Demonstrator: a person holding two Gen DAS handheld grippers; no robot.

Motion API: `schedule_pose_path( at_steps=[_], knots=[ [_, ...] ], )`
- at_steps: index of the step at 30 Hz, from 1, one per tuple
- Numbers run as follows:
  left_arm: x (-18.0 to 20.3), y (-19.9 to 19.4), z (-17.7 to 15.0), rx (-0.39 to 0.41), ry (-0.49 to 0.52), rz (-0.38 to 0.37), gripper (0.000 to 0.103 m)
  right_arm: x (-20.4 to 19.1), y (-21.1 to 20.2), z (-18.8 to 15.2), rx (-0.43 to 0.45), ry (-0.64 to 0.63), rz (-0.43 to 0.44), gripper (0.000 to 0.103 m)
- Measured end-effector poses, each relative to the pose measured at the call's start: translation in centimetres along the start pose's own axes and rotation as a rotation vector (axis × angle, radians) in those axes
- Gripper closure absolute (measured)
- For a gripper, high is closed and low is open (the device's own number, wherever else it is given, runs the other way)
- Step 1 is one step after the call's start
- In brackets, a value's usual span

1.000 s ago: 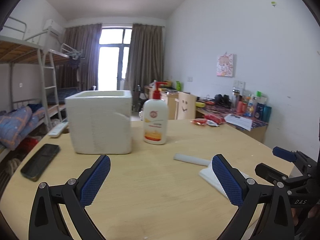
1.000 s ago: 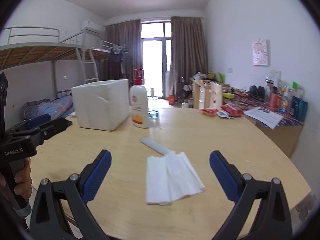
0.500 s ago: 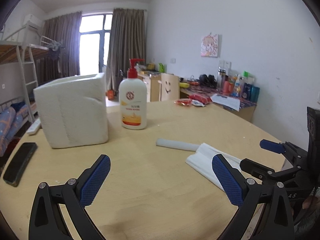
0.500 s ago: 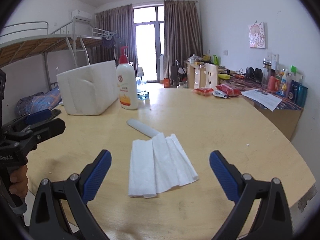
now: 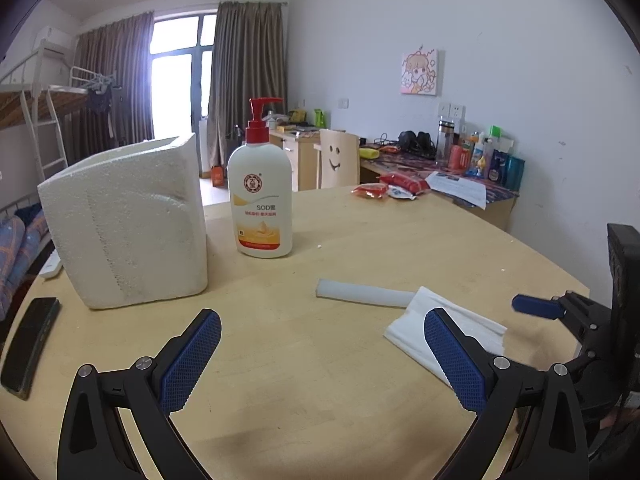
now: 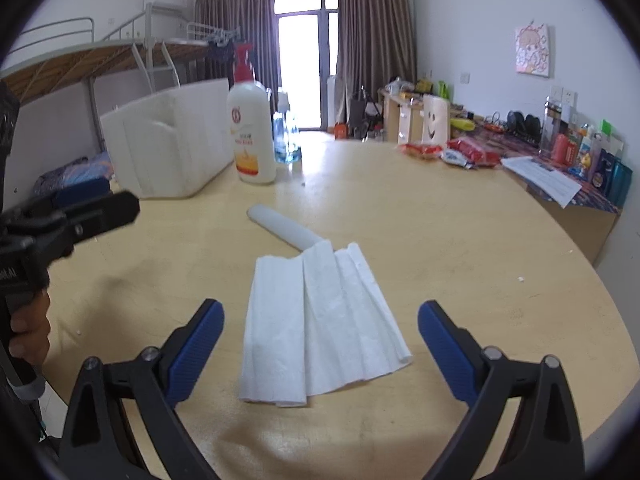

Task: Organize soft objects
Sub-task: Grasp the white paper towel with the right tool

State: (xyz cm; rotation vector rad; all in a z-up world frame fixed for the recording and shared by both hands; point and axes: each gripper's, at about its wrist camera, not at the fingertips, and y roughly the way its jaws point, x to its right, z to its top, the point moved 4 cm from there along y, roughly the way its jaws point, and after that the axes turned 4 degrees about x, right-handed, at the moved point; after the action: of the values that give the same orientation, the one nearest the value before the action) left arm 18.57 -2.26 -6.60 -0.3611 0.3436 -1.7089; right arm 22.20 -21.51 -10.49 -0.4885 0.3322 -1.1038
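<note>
A folded white paper tissue (image 6: 320, 320) lies flat on the wooden table (image 6: 460, 240), and a white foam tube (image 6: 280, 226) rests with one end tucked under its far edge. My right gripper (image 6: 320, 344) hovers open just above the tissue's near end, fingers on either side of it. In the left wrist view the tissue (image 5: 460, 328) and the tube (image 5: 364, 294) sit to the right, partly behind the right finger. My left gripper (image 5: 322, 354) is open over bare table with nothing between its fingers. A white foam box (image 5: 128, 224) stands at the back left.
A lotion pump bottle (image 5: 260, 196) stands beside the foam box. A black phone (image 5: 30, 340) lies at the table's left edge. Red snack packets (image 5: 396, 186) lie at the far side. A cluttered desk (image 5: 472, 172) lines the right wall, a bunk bed (image 6: 100, 56) the left.
Both grippers have moved forward and lower toward the table. The tissue and tube look nearer and larger in the right wrist view. Neither gripper has taken hold of anything.
</note>
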Motion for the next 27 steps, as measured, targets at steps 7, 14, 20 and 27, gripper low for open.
schedule_pose_path(
  at_steps=[7, 14, 20, 27],
  knots=[
    [-0.1, 1.2, 0.2, -0.022, 0.004, 0.007, 0.001, 0.5, 2.1, -1.0, -0.112, 0.011, 0.014, 0.027],
    [-0.4, 2.0, 0.3, -0.045, -0.008, 0.006, 0.001, 0.4, 2.8, -1.1, -0.146, -0.024, -0.001, 0.040],
    [-0.1, 2.9, 0.6, -0.062, -0.005, 0.007, 0.002, 1.4, 2.4, -1.0, -0.149, -0.030, -0.026, 0.070],
    [1.4, 4.1, 0.7, -0.080, 0.025, 0.001, 0.002, 3.3, 1.9, -0.9, -0.126, 0.050, -0.014, 0.095]
  ],
)
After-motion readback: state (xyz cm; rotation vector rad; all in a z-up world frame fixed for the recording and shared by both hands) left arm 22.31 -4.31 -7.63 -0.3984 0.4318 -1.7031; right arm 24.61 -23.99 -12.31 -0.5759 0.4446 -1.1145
